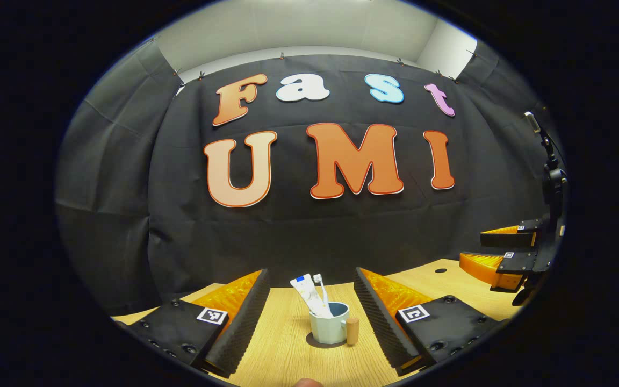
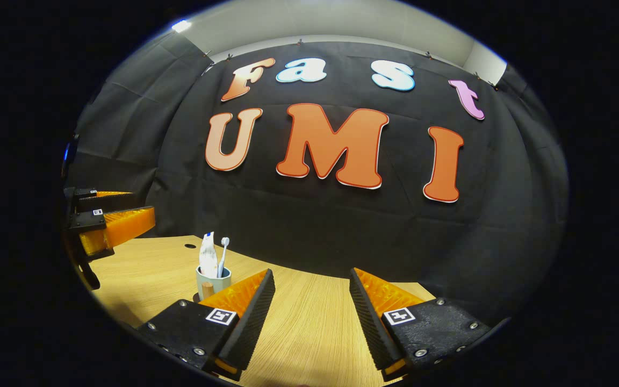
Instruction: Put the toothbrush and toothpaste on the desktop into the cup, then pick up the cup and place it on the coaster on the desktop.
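Left gripper view shows the cup [image 1: 330,322], low centre on the tabletop [image 1: 282,349] with toothbrush [image 1: 319,285] and toothpaste [image 1: 306,293] inside, between wide-open left tongs [image 1: 312,314]; probably rigid, top-heavy, best gripped around its body; right tongs [image 2: 309,317] gape empty.

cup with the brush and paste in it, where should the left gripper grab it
Grip the cup across its round lower body, coming in level from the front, probably. The left gripper already straddles it, open. Stay below the rim: toothbrush and toothpaste lean out, and the handle juts sideways.
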The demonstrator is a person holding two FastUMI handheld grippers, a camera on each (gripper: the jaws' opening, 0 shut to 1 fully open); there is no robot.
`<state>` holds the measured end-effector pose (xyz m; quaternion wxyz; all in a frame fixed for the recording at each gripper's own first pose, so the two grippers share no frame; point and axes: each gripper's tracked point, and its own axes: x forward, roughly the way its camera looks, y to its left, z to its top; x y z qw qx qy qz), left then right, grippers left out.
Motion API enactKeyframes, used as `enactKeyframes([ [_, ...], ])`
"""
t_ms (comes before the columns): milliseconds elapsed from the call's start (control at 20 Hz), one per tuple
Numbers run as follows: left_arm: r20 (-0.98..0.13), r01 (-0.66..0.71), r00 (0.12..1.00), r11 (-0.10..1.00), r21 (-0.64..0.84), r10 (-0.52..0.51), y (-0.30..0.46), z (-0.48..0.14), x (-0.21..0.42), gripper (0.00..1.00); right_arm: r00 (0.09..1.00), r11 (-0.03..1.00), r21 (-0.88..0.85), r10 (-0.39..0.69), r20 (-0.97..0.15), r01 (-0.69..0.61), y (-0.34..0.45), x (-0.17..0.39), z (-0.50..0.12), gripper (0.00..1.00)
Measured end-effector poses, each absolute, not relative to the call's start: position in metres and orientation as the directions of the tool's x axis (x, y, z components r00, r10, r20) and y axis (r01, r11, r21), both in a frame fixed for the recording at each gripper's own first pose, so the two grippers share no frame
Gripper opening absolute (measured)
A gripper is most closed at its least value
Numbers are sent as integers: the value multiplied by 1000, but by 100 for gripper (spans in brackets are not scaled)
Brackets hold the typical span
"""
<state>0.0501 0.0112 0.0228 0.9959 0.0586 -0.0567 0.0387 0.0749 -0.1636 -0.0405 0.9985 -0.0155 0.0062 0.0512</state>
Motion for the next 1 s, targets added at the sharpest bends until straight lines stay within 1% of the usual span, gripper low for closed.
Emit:
enactKeyframes([
  [650,116,-87,990,991,105,75,6,17,50,100,994,994,-20,106,-26,-107,-164,75,-43,84],
  [700,118,-89,990,991,102,77,6,19,49,96,994,994,-22,110,-26,-110,-162,75,-43,84],
  [750,117,-89,990,991,98,77,6,18,49,100,994,994,-22,110,-28,-111,-162,74,-43,84],
  [1000,123,-90,989,991,95,78,5,19,48,99,994,994,-25,103,-36,-104,-164,72,-44,84],
])
